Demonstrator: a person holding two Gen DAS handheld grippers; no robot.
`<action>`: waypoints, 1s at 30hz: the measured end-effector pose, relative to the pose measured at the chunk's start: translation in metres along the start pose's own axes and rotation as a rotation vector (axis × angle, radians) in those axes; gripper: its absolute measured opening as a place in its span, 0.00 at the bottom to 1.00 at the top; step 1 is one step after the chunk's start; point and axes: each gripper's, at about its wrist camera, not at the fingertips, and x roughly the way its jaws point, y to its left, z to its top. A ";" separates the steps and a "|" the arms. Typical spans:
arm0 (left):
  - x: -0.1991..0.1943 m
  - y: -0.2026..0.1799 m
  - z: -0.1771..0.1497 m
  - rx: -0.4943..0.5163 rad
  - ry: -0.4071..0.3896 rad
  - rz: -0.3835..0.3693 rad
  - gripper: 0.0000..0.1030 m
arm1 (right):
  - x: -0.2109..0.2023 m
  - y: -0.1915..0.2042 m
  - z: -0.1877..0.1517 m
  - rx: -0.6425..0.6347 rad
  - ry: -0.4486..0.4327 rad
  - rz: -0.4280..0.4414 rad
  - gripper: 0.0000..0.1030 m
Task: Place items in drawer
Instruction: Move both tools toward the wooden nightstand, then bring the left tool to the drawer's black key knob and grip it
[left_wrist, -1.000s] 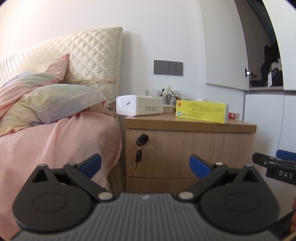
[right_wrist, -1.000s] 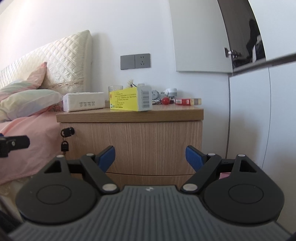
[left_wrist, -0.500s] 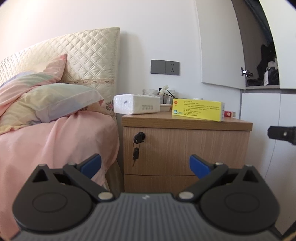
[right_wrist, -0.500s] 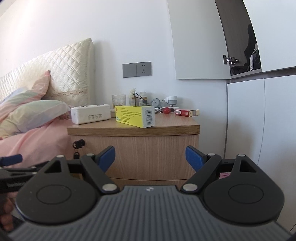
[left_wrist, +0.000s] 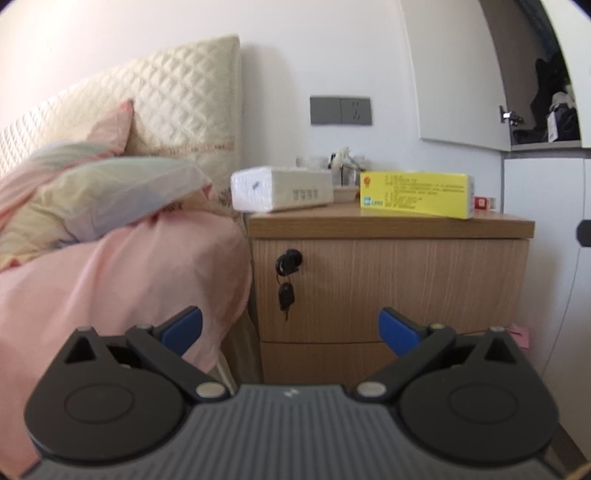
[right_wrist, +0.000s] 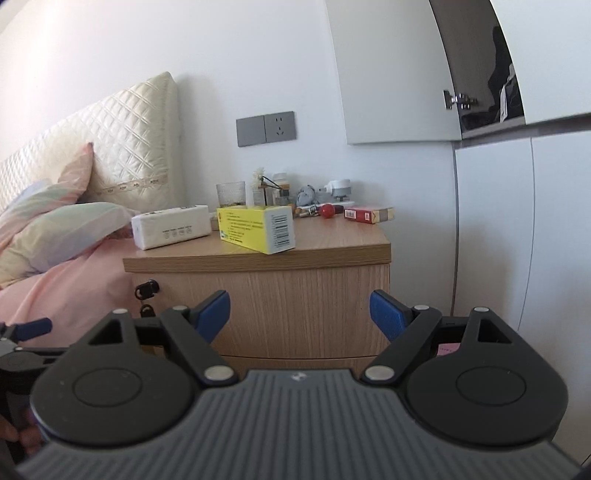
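Both hand-held grippers are empty, with the jaws wide apart: the left hand-held gripper (left_wrist: 290, 328) and the right hand-held gripper (right_wrist: 297, 312) both face the light wooden bedside table (right_wrist: 258, 254), and nothing is between their blue fingers (right_wrist: 386, 314).

The upper wooden drawer front (left_wrist: 388, 284) is closed, with a black key (left_wrist: 286, 297) hanging from its lock, ahead of the left hand-held gripper and a little to its left. So the step in hand is probably the approach to open the drawer. To do it well, the person should bring one gripper level and square to the drawer front, find a firm hold at its edge or at the lock, and pull straight out, not sideways.

The long yellow cardboard box (right_wrist: 256, 229) lies flat on the table top, above and ahead of the right hand-held gripper, just beside the white rectangular tissue pack (right_wrist: 171, 230). Its long axis runs across the top, at an angle: the barcode end points toward the right hand-held gripper.
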 end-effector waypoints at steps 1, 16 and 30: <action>0.005 0.001 0.002 -0.006 0.013 0.000 1.00 | 0.003 -0.003 0.002 0.007 0.007 0.004 0.82; 0.025 0.007 0.009 -0.017 -0.046 -0.012 1.00 | 0.013 -0.017 0.038 -0.059 0.004 0.022 0.82; 0.068 0.008 -0.002 -0.028 -0.054 -0.012 1.00 | -0.025 -0.028 0.055 -0.065 0.065 0.012 0.82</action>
